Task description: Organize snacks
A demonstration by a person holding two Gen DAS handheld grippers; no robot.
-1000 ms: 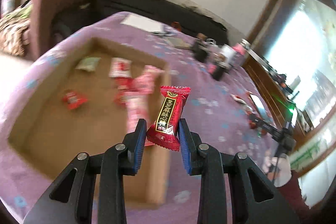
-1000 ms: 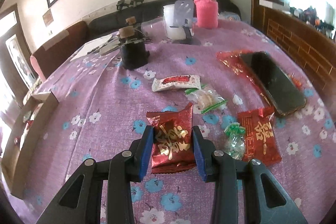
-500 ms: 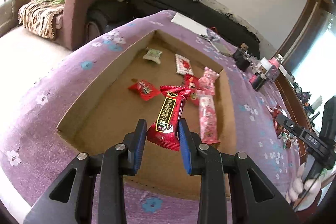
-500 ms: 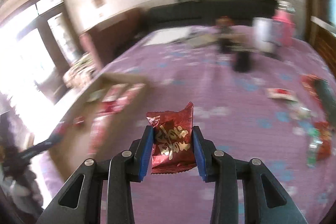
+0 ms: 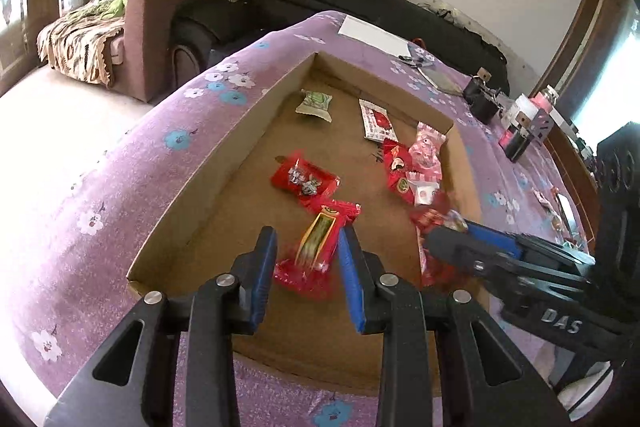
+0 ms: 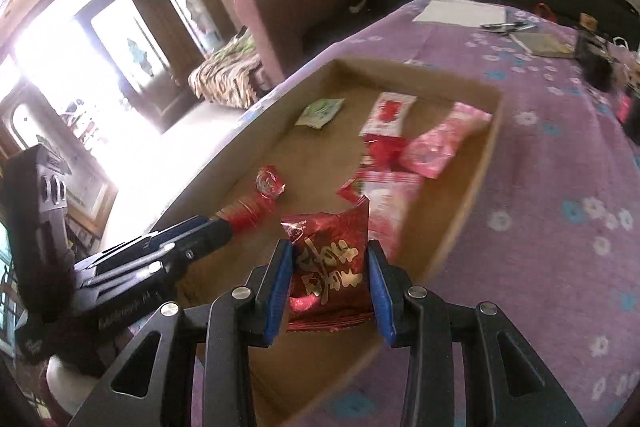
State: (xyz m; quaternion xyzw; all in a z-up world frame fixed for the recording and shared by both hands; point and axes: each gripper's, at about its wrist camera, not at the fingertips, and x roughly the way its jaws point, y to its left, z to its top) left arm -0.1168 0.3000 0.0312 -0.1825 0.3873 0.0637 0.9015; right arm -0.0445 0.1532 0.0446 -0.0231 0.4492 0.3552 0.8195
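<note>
A shallow cardboard box [image 5: 224,163] lies on the purple flowered tablecloth and holds several snack packets. My left gripper [image 5: 308,259] is open over the box's near end; a long red candy packet [image 5: 316,247] is blurred between its fingers, loose of the pads. My right gripper [image 6: 328,271] is shut on a red foil packet with gold writing [image 6: 330,267] and holds it over the near part of the box [image 6: 476,183]. It enters the left wrist view from the right [image 5: 452,231]. The left gripper shows at the left in the right wrist view [image 6: 216,227].
In the box lie a green packet [image 5: 316,103], a white-and-red packet [image 5: 378,119], pink packets [image 5: 428,155] and a red packet [image 5: 306,181]. Far on the table are papers [image 5: 372,35], dark objects and a pink bottle [image 5: 536,107]. An armchair [image 5: 168,15] stands beyond the table edge.
My left gripper has opened and let go of the long red candy packet over the box. My right gripper has carried the foil packet from the table's right to over the box.
</note>
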